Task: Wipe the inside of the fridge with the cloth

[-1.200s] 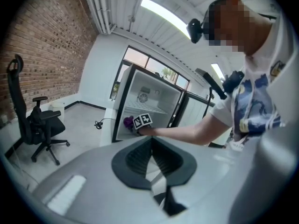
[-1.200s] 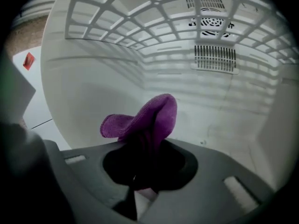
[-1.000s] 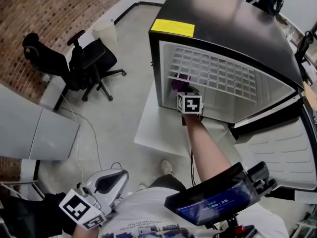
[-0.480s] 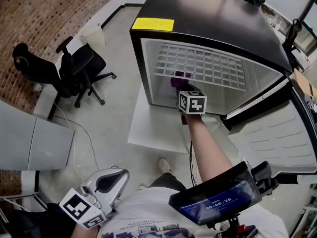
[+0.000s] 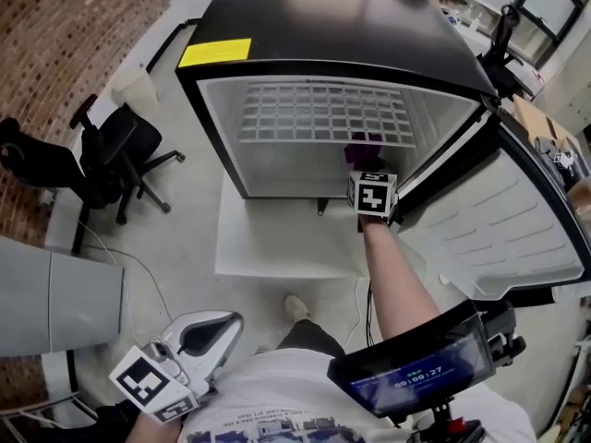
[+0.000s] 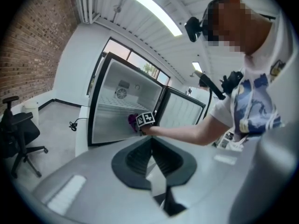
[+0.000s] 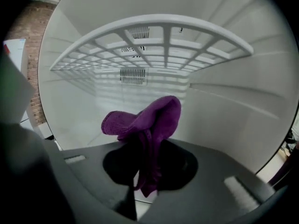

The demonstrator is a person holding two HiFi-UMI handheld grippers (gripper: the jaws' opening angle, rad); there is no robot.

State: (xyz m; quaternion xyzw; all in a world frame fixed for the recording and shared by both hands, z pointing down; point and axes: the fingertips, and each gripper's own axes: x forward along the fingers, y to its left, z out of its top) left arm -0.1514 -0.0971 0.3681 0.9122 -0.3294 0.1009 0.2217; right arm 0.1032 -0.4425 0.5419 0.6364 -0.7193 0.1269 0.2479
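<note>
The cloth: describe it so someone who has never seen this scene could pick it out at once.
Find the black fridge with its door open. Inside, under the white grid shelf, the right gripper is shut on a bunched cloth. It is the only purple thing against the white interior.

A black office chair [image 5: 111, 160] on castors stands on the grey concrete floor [image 5: 175, 220] near a red brick wall [image 5: 55, 53], with a small white bin [image 5: 136, 88] close against the foot of that wall. A thin cable [image 5: 152, 275] trails across the floor beside a grey cabinet [image 5: 51, 293]. A flat white slab [image 5: 277, 243] lies on the floor, and long strip lights [image 6: 156, 12] run across the white ceiling.
</note>
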